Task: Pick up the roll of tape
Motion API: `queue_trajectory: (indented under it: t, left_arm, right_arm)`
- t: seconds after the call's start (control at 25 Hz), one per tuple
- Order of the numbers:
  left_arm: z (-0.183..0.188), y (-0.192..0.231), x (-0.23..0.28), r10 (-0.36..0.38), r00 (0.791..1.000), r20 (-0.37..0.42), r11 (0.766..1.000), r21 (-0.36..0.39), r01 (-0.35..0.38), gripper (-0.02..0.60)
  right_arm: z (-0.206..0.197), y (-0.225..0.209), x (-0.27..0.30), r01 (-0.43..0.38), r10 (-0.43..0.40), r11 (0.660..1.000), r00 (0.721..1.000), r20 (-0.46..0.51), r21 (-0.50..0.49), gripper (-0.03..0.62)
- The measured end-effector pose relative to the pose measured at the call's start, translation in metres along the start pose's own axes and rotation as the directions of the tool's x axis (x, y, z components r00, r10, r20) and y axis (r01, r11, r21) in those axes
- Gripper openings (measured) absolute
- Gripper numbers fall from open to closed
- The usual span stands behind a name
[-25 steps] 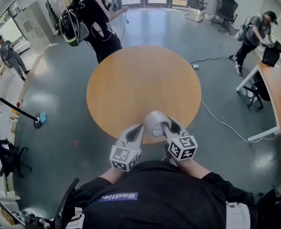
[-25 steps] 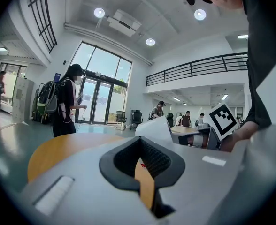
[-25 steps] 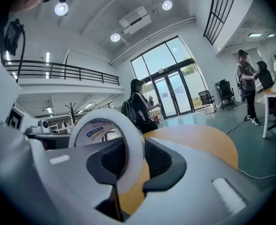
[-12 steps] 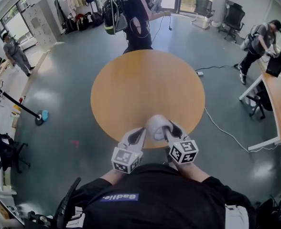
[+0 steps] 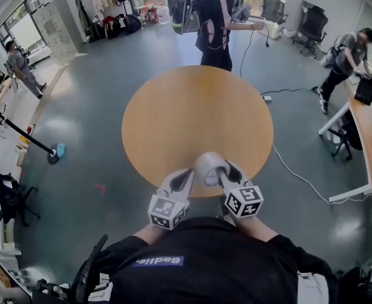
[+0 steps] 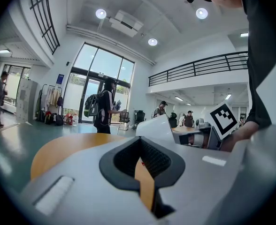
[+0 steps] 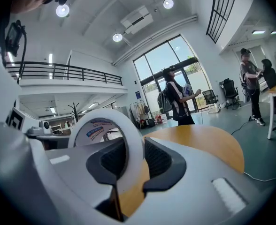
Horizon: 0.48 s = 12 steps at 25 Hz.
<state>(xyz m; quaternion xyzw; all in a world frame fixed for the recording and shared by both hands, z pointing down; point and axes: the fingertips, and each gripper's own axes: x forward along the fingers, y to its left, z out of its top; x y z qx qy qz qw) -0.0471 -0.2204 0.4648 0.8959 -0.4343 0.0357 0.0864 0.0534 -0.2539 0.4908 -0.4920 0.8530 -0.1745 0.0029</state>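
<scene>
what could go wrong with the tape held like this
The right claw pinches just one wall of the roll of tape, so it could swivel or slip out. Held by the table's near edge, a dropped roll might reach the floor. The left claw, close beside, could knock it.

Daylight from tall windows (image 6: 95,67) and round ceiling lamps (image 6: 100,13) lights the hall brightly; the floor (image 5: 85,106) gleams, fisheye edges bend and darken, foreground blurs.
</scene>
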Motion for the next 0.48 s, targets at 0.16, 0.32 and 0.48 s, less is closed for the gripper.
queue_trajectory:
  t: [0.16, 0.32, 0.48]
  left_arm:
    - [0.0009, 0.0007, -0.0004, 0.001, 1.000, -0.001, 1.000, -0.001, -0.001, 0.015]
    - [0.0002, -0.0026, 0.0015, -0.005, 1.000, -0.005, 1.000, -0.003, 0.005, 0.015]
    - [0.0017, -0.0066, 0.0026, -0.005, 1.000, -0.004, 1.000, -0.004, 0.005, 0.015]
  right_arm:
    - [-0.0022, 0.0008, 0.0010, -0.002, 0.002, 1.000, 1.000, -0.005, 0.003, 0.103]
    - [-0.0025, -0.0023, -0.0007, 0.001, -0.001, 1.000, 1.000, -0.010, 0.008, 0.103]
    - [-0.0011, -0.0047, -0.0040, 0.003, -0.003, 1.000, 1.000, -0.014, 0.002, 0.103]
